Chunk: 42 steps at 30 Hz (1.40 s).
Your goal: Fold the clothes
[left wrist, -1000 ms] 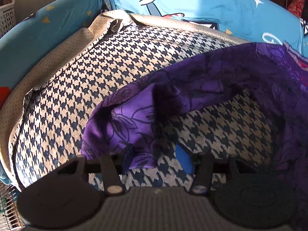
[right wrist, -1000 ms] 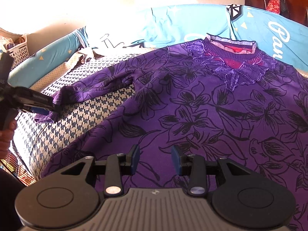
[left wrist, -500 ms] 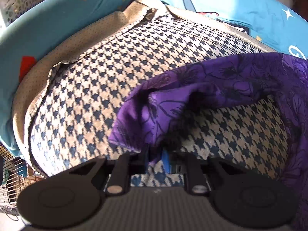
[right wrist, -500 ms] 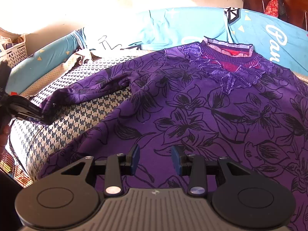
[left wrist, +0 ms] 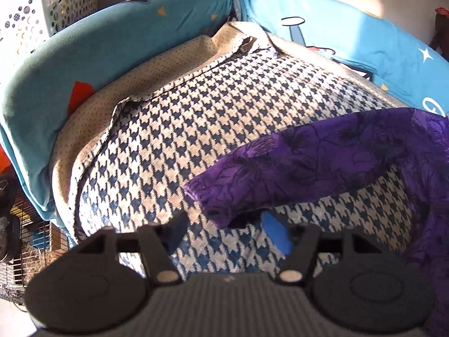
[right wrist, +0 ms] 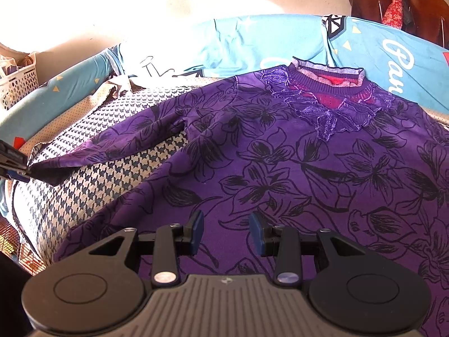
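A purple floral sweater point(right wrist: 280, 163) lies face up on a houndstooth cloth, collar point(right wrist: 328, 77) at the far side. Its left sleeve point(right wrist: 112, 146) stretches out to the left. In the left wrist view the sleeve point(left wrist: 308, 165) ends at a cuff point(left wrist: 216, 207) lying just in front of my open left gripper point(left wrist: 227, 233), between its fingers but not pinched. The left gripper also shows at the left edge of the right wrist view point(right wrist: 14, 165), at the cuff. My right gripper point(right wrist: 226, 233) is open and empty above the sweater's lower front.
The houndstooth cloth point(left wrist: 210, 118) covers a raised surface, with a dotted beige lining point(left wrist: 168, 64) folded out at its far left. Blue printed bedding point(left wrist: 118, 42) lies behind. A white perforated basket point(left wrist: 56, 5) stands at far left. A wire cage point(left wrist: 22, 247) sits low left.
The left gripper closed on the sleeve cuff, pulled it out to the left, straightening the sleeve, and has now opened, leaving the cuff lying. The right gripper has stayed put.
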{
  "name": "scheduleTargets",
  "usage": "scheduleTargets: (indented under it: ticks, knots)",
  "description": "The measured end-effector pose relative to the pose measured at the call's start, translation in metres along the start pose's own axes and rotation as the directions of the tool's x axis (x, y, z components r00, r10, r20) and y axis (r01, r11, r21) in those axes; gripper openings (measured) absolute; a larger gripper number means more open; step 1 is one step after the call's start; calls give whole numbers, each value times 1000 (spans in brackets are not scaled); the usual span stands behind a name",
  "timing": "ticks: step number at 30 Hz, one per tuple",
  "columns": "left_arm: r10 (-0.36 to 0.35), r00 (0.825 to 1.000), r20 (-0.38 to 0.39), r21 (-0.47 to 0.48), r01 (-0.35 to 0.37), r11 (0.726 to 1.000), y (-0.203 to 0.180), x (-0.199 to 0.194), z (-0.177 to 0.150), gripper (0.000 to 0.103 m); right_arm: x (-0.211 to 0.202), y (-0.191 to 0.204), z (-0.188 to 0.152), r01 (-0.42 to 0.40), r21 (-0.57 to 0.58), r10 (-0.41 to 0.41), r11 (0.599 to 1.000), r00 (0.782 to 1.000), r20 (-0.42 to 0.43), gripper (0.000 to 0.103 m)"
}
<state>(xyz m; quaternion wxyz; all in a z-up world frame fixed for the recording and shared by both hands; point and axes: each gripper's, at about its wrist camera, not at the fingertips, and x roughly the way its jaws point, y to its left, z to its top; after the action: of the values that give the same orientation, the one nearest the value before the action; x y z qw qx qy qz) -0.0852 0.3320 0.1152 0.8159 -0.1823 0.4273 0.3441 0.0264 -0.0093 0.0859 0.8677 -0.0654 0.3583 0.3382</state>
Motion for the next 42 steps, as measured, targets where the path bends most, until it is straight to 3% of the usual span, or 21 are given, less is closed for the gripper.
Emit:
scheduleTargets:
  ticks: [3, 8, 11, 25, 31, 32, 36, 40, 42]
  knots:
    - [-5, 999, 33, 48, 4, 999, -14, -3, 1, 73, -1, -1, 0, 1, -1, -1, 1000, 1000, 2, 36]
    - [-35, 998, 56, 30, 34, 999, -25, -2, 5, 80, -2, -2, 0, -6, 6, 6, 1000, 1000, 2, 36]
    - [-38, 997, 60, -5, 38, 999, -23, 2, 11, 88, -2, -1, 0, -8, -3, 8, 1000, 1000, -1, 36]
    - [-26, 1000, -15, -234, 21, 972, 33, 34, 22, 94, 0, 4, -2, -25, -20, 25, 999, 1000, -15, 37]
    - [-91, 994, -54, -269, 73, 960, 33, 48, 22, 95, 2, 5, -2, -18, -34, 18, 999, 1000, -22, 37]
    - [-95, 994, -45, -270, 79, 960, 31, 47, 22, 91, 3, 5, -2, -17, -33, 16, 999, 1000, -24, 37]
    - [-117, 993, 24, -259, 120, 958, 25, 40, 26, 57, 3, 4, -3, -14, -34, 14, 999, 1000, -26, 37]
    - [-212, 967, 144, -208, 239, 948, 14, 25, 32, 53, 3, 5, -3, -12, -36, 11, 999, 1000, -25, 37]
    - [-255, 947, 196, -101, 278, 955, -4, 15, 32, 60, 3, 5, -3, -11, -36, 10, 999, 1000, -26, 37]
